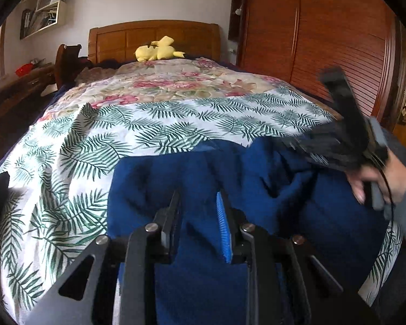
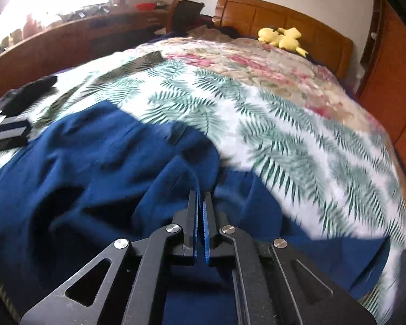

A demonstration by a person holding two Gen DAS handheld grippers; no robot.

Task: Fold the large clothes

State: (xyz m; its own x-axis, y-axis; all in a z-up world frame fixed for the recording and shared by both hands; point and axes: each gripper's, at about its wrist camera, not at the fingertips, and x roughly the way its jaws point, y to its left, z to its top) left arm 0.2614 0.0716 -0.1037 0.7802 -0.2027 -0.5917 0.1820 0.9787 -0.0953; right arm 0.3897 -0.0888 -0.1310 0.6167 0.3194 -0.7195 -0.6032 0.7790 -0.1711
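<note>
Left wrist view: the left gripper [image 1: 197, 200] has its jaws apart over the blue garment [image 1: 257, 178], gripping nothing. Beyond and to their right, the right gripper [image 2: 200, 196] is pinched together on a fold. Farther ahead lie the leaf-print sheet [image 1: 176, 124] and yellow plush [image 1: 157, 50].

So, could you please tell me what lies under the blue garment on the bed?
The blue garment lies on the fern-print sheet, which shows around it. Whatever lies beneath its middle is covered.

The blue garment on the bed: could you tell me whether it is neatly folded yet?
Not yet: the blue garment lies rumpled in loose creases across the leaf-print bedspread.
</note>
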